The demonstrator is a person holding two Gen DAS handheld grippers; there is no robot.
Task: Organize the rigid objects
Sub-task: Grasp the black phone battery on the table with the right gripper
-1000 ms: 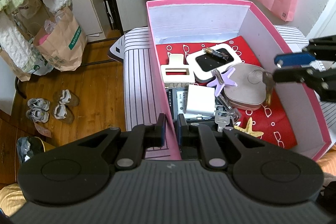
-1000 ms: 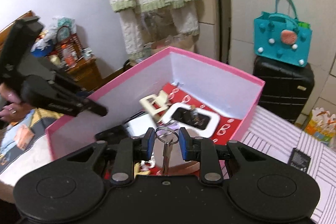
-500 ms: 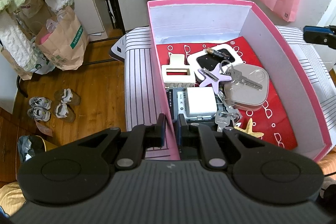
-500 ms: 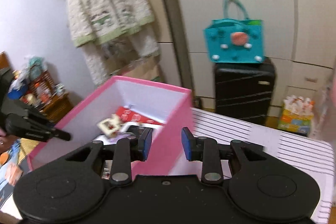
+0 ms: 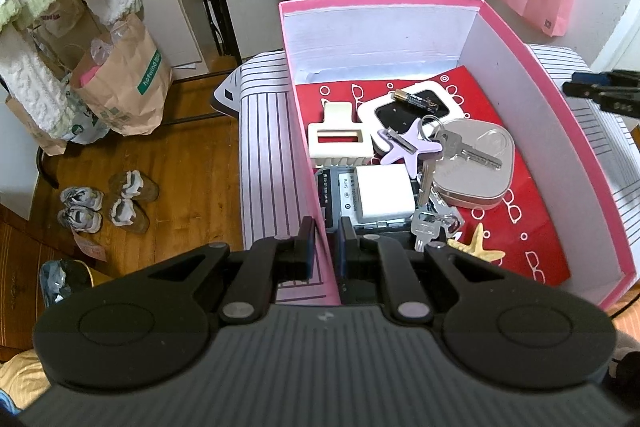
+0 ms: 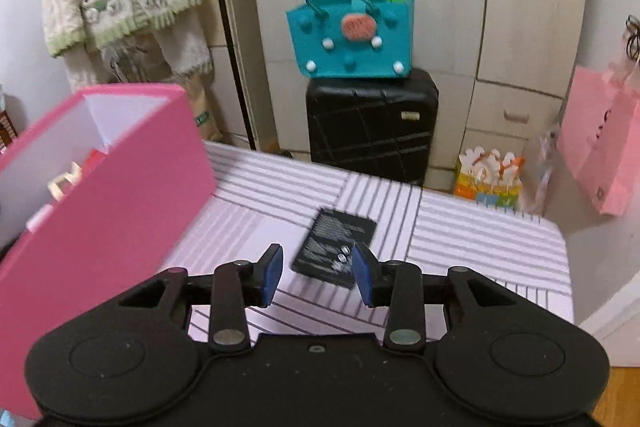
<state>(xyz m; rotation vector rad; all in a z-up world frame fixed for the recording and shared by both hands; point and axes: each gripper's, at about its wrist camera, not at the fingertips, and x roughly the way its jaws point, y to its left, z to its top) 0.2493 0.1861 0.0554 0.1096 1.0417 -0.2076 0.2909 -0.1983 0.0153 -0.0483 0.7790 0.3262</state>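
Black and flat, the remaining loose item is a thin rectangular card-like slab [image 6: 334, 247] lying on the striped counter [image 6: 480, 239], outside the pink box [image 6: 104, 187] and to its right in the right wrist view. The right hand-held gripper [image 6: 317, 273] hangs directly before the slab: the slab's near edge shows in the gap between the blue pads [image 6: 273, 273], which do not touch it. The jaws have just been opening and stand apart with nothing held. The slab's long axis runs away from the gripper and leans slightly right, so it lies roughly along the pointing line; the short width faces the jaw gap, which looks slightly wider than that width. As the slab lies flat on the cloth, the next move probably calls for a further descent and an edge pickup. The left hand-held gripper [image 5: 323, 247] is clamped on the near wall of the pink box [image 5: 316, 163], one finger outside and one inside, steadying it. The right side is therefore the nearer one. Keys [image 5: 460, 151], a white charger block [image 5: 384, 195] and a cream hair clip [image 5: 340, 139] already lie inside the box.
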